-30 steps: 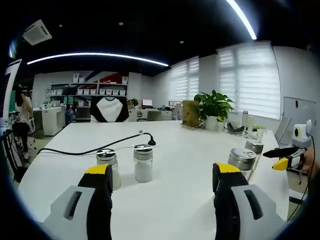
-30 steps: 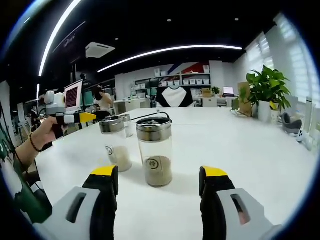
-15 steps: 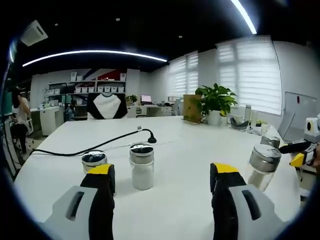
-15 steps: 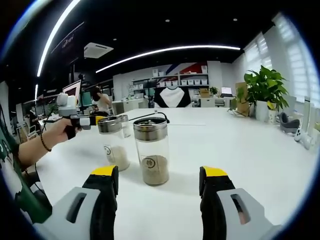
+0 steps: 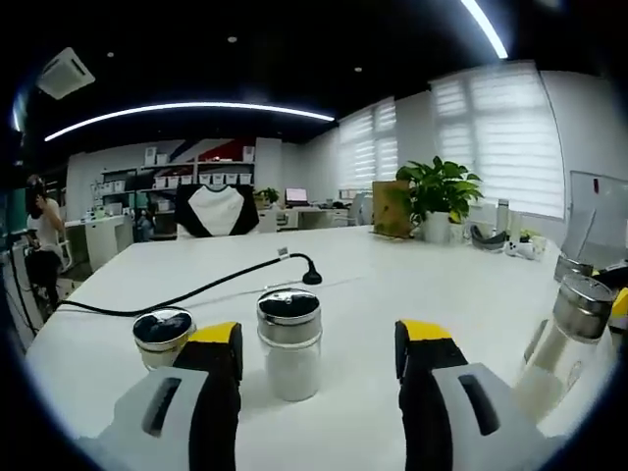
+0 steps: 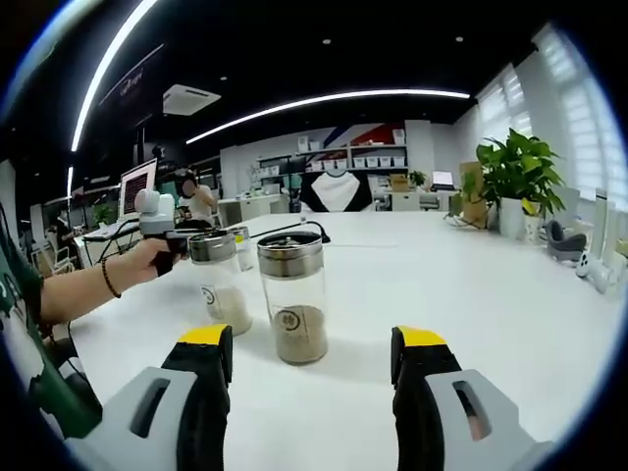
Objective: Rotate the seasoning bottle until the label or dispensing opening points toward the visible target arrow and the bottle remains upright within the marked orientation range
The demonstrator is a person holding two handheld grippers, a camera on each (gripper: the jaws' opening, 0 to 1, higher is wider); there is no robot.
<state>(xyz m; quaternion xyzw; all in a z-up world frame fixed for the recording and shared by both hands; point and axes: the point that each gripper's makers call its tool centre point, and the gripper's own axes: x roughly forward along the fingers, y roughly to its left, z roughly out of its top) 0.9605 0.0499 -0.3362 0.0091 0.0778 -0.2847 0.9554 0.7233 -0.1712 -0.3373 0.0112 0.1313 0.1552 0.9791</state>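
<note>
White tabletop (image 6: 510,294) stretches ahead of you, a black cable (image 5: 177,294) lying across it. Your right gripper (image 6: 312,353) stands wide open and empty, the upright seasoning bottle (image 6: 292,294) just beyond its jaws. Your left gripper (image 5: 316,343) is equally spread, empty, near a white-filled shaker (image 5: 290,339).

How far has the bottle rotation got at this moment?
Nothing looks done: no bottle is gripped, and no target arrow is visible. In hand: the open left tool is lined up on the white-filled bottle, and the open right tool faces the brown-filled bottle. Grasping and rotating remain.
</note>
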